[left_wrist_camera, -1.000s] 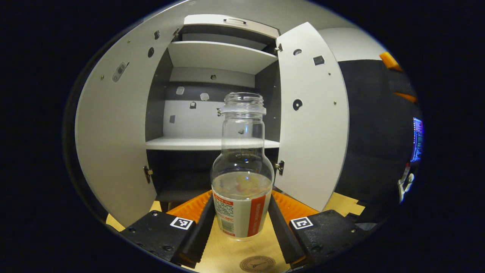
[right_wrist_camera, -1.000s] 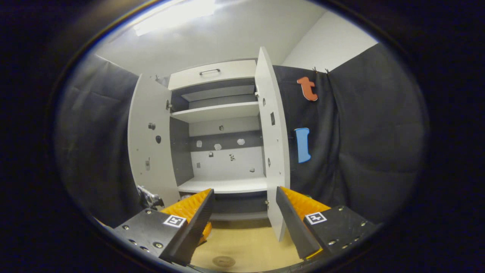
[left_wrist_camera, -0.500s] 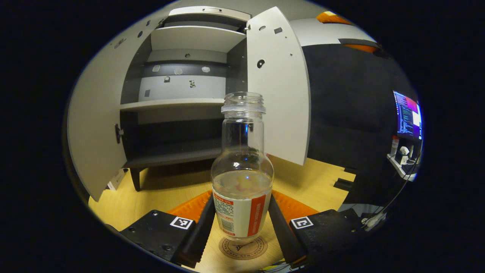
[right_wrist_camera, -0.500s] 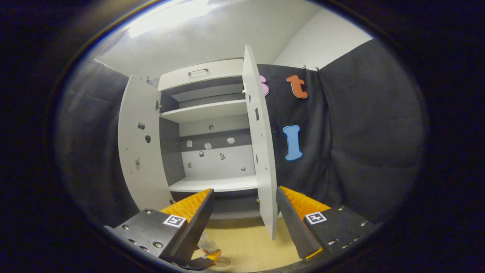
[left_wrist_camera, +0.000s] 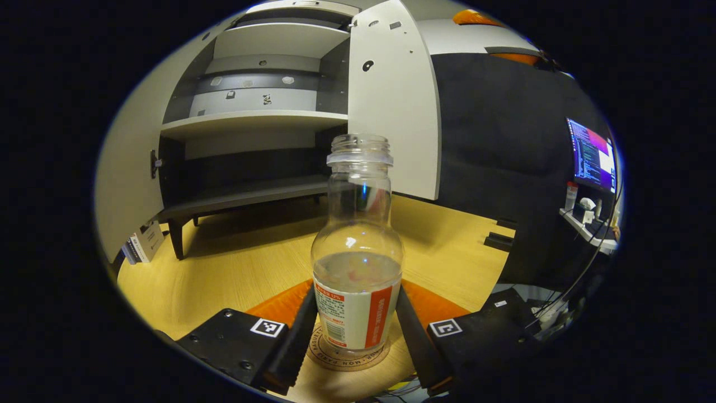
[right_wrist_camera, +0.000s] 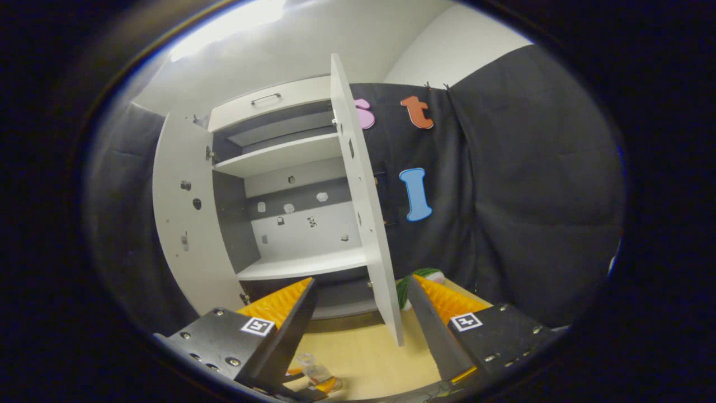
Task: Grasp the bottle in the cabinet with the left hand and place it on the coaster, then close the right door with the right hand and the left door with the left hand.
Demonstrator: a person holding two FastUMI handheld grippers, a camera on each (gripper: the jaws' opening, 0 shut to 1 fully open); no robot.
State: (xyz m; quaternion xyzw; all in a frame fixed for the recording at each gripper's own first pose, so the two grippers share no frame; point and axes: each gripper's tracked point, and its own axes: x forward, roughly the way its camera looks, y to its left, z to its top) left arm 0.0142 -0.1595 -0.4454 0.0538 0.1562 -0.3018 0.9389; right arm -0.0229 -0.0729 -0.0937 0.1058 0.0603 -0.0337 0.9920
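- Holding the bottle [left_wrist_camera: 358,252] at its labelled lower body, the left gripper [left_wrist_camera: 358,330] has one finger pressed to each side; the base sits on or just above the coaster [left_wrist_camera: 349,358], and contact cannot be confirmed.
- Coaster lies near the front edge of the wooden table [left_wrist_camera: 224,268], well apart from the cabinet [left_wrist_camera: 251,117].
- Handling, as a judgement: the bottle is clear, rigid and smooth, uncapped, with a little liquid low inside. Likely light, slippery above the label, and prone to spill if tilted. The labelled band is the sound place to grip; keep it upright on release.
- Right gripper [right_wrist_camera: 361,324] hangs with its jaws apart and nothing between them, facing the right door [right_wrist_camera: 363,212].
- Count: one bottle, one coaster, one cabinet with two doors, both standing open; the left door [right_wrist_camera: 179,224] swings wide.
- Remaining, as judged: release, then both doors.
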